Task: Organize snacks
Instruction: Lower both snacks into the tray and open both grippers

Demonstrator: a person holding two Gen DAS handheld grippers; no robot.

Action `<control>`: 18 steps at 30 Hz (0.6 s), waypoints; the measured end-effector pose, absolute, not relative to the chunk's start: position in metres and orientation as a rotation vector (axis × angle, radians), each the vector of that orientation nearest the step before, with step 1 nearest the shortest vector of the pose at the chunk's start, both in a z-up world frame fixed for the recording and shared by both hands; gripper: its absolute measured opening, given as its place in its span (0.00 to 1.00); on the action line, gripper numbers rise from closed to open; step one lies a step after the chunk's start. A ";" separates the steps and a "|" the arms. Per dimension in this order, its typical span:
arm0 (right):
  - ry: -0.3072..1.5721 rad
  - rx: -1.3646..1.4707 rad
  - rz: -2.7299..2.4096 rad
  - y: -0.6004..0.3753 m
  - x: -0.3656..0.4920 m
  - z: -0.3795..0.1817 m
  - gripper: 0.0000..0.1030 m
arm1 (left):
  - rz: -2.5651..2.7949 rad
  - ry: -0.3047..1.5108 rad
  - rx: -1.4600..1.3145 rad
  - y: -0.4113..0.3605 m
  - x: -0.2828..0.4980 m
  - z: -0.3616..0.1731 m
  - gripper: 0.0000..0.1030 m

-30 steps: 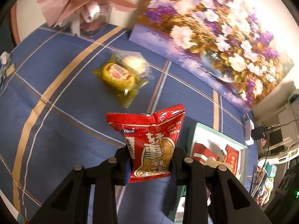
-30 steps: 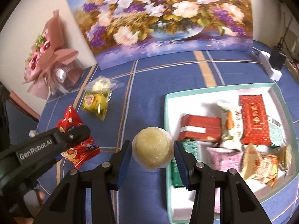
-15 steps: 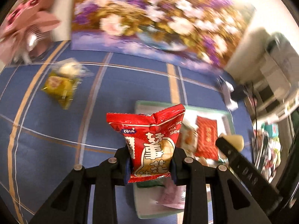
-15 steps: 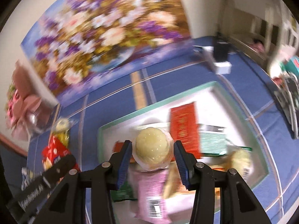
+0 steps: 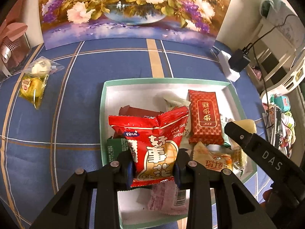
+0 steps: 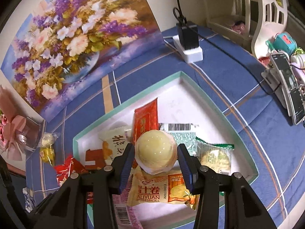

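Crowding the white tray (image 5: 104, 103) were a dark red flat packet (image 5: 205, 117), a green packet (image 5: 116, 148), a pink wrapper (image 5: 165, 200), a cream roll packet (image 6: 162, 189) and several more that overlapped too much for a sure count, leaving bare floor only at its far end. The tray sat on a blue checked cloth (image 5: 76, 95) over the desk, with a flower painting (image 5: 131, 9) propped behind it and a white power strip (image 6: 190, 54) carrying a black plug off its far corner. The left gripper (image 5: 154, 168) hung over the tray's near-left part, its fingers (image 5: 126, 167) clenched on one red peanut bag (image 5: 152, 145), which stood upright with its long axis vertical, crimped top edge away from the camera and printed face toward it. The right gripper (image 6: 155, 156) hung over the middle of the tray, fingers (image 6: 126, 162) pressed on either side of one round pale-yellow pastry (image 6: 155, 152) in clear wrap, dome toward the camera. Well to the left on the cloth lay two snacks outside the tray, touching: a yellow-wrapped cake (image 5: 31, 87) and a white one (image 5: 41, 66), beside a pink bouquet (image 6: 13, 137).
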State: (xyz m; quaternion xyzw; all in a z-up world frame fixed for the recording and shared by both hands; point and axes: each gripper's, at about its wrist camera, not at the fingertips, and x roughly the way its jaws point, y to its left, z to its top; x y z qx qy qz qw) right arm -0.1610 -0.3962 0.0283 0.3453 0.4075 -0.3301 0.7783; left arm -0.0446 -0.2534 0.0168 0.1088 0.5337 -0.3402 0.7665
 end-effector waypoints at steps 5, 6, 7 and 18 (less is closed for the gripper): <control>0.928 0.760 -0.716 -0.397 -0.157 0.009 0.48 | -0.734 1.171 0.251 -0.259 -0.044 0.004 0.33; 0.938 0.766 -0.714 -0.398 -0.156 0.005 0.48 | -0.734 1.175 0.255 -0.260 -0.045 0.002 0.33; 0.945 0.768 -0.714 -0.398 -0.156 0.002 0.48 | -0.735 1.177 0.255 -0.261 -0.045 0.000 0.33; 0.979 0.714 -0.728 -0.395 -0.150 0.001 0.49 | -0.735 1.173 0.263 -0.266 -0.045 0.005 0.36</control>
